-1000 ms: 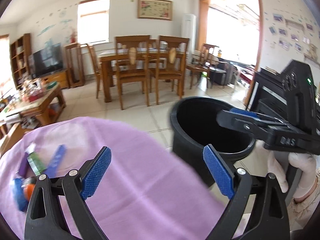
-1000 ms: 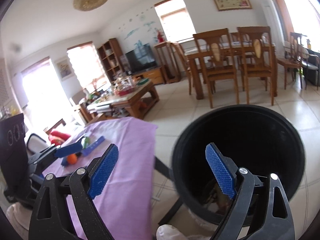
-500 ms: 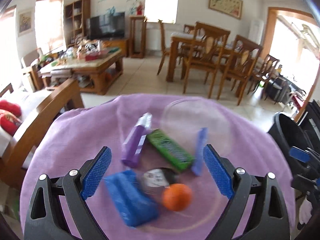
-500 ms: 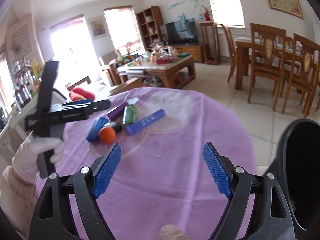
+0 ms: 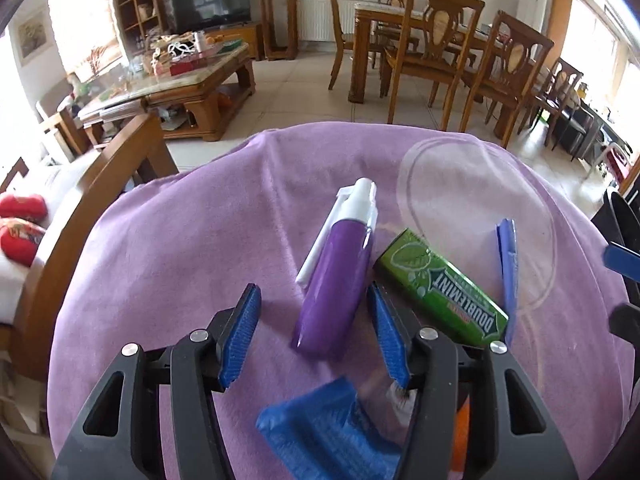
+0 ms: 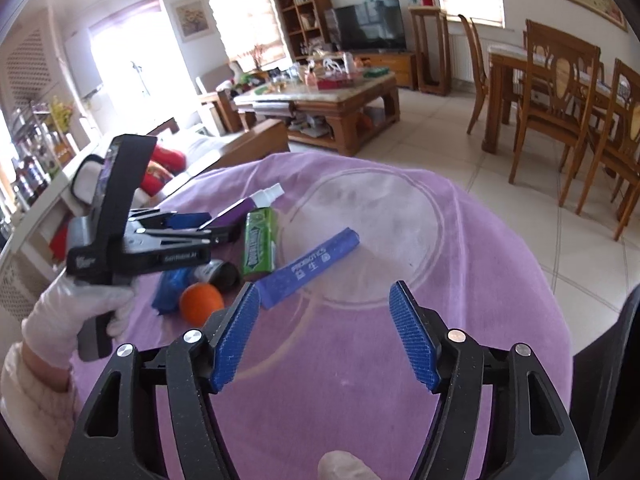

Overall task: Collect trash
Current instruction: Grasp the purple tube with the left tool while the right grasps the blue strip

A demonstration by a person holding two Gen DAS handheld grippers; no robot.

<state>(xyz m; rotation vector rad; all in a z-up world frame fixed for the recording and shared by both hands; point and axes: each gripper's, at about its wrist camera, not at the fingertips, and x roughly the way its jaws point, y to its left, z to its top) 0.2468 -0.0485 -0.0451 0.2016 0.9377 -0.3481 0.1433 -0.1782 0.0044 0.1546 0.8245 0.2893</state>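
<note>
Left gripper (image 5: pixel 314 334) is narrowing its jaws around the near end of 1 purple bottle (image 5: pixel 336 280), pads not yet pressing; right gripper (image 6: pixel 324 332) is also closing, half-open and empty, just short of 1 blue sachet (image 6: pixel 308 266). Still lying uncollected on the purple cloth (image 6: pixel 400 360): 1 blue packet (image 5: pixel 328 428), 1 orange ball (image 6: pixel 201 303), 1 green gum pack (image 5: pixel 442 288). So at least 5 pieces are awaiting collection, with the black bin (image 6: pixel 616 380) standing at the cloth's right edge.
</note>
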